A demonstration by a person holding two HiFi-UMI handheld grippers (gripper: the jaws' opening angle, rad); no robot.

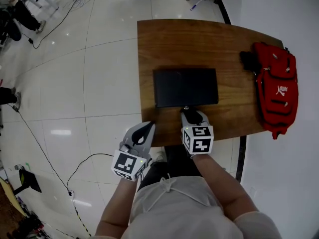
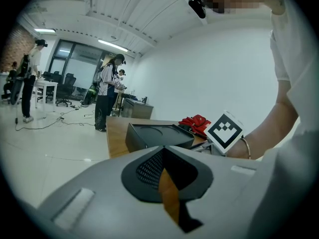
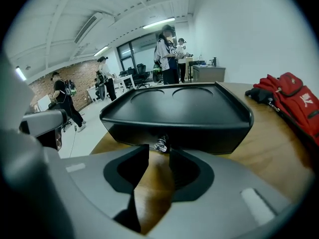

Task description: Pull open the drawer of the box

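Between the tips of our right gripper [image 3: 159,151], at their very front, sits the small metal knob [image 3: 160,145] on the drawer [image 3: 199,133] of the black box [image 3: 179,108]. The jaws stand moderately apart, one to either side of the knob, and neither pad looks to be pressing on it. To do this step well, we judge we should ease forward so the knob sits deeper between the pads. We should then close squarely on it and draw straight back along the jaws' own line, level with the table [image 1: 199,39], so the box does not slide or lift. Our left gripper [image 2: 162,151] hangs off to the left and behind, short of the table edge, its jaws together on nothing; it could steady the box if it starts to creep. The box lies flat directly ahead of the right jaws, its long axis running crosswise to them. Its drawer front faces back toward us and seems flush, not yet drawn out.
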